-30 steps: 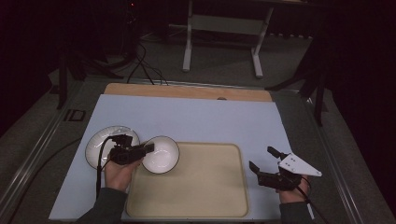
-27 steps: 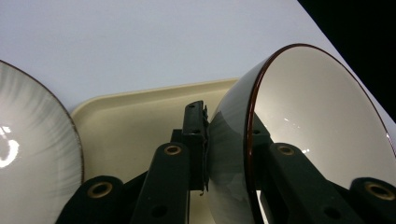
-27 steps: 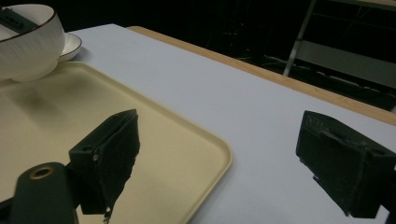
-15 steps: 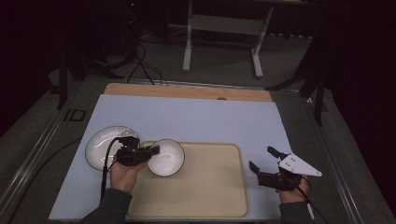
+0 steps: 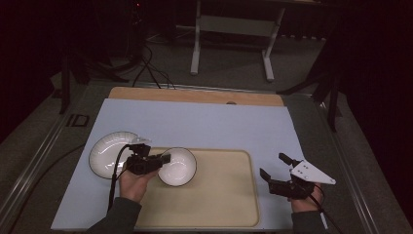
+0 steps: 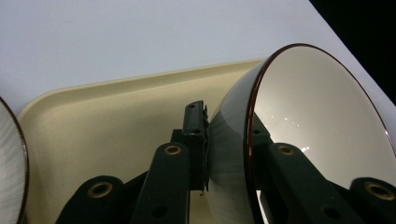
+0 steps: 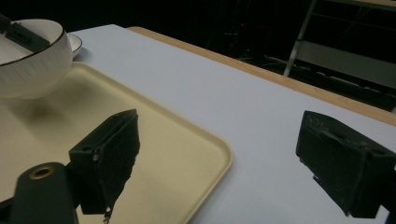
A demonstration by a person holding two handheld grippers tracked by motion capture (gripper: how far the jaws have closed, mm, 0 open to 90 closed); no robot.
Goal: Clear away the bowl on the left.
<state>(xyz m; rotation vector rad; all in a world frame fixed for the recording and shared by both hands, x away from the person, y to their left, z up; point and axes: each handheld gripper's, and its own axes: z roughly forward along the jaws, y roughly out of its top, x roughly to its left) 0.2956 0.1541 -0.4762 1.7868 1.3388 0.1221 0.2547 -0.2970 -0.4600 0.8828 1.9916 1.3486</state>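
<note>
Bowl (image 5: 177, 166) hanging over left end of tray (image 5: 219, 204), left hand-held gripper (image 5: 163, 159) pinching its rim. You're gripping thin edge only: bowl tilting, risking slip, clipping plate (image 5: 108, 153). Right hand-held gripper (image 5: 274, 166) gaping wide, holding nothing.

The bowl (image 6: 322, 126) is glossy glazed ceramic, faintly ribbed outside. The tray (image 5: 229, 195) looks smooth matt cream plastic. The desk (image 5: 204, 124) has a matt pale-blue top and wooden far edge. The fingers (image 7: 109, 156) are matt black plastic.

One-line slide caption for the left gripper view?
Left gripper clamps the bowl rim above the beige tray.
</note>
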